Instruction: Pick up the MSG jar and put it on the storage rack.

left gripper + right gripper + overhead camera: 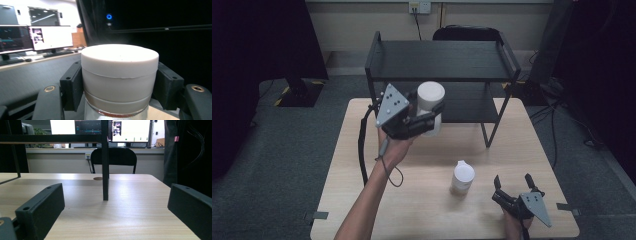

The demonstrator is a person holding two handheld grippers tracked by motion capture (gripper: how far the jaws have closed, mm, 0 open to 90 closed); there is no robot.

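Step in hand looked like the carry: the left gripper (424, 120) had its jaws clamped on both sides of a white-capped jar (431, 107), pads pressed against the wide cap as the left gripper view showed (120, 75), and the jar hung clear of the table (362, 200), in front of the black two-tier rack (442, 62), roughly level with its lower shelf. My read was that the jar was headed for one of the shelves, most likely the top one, though I couldn't be sure which. The next move would call for lifting the base clear of the shelf's raised end rail, keeping the jar upright, moving in over the deck, lowering until it sat flat, and only then letting the jaws part. The right gripper (514, 192) rested low at the near right of the table, jaws spread wide with nothing between them. A second small white container (462, 177) stood on the table just left of it, untouched. No readable brand or label on either container; the monitors in the background showed windows, text too small to read.
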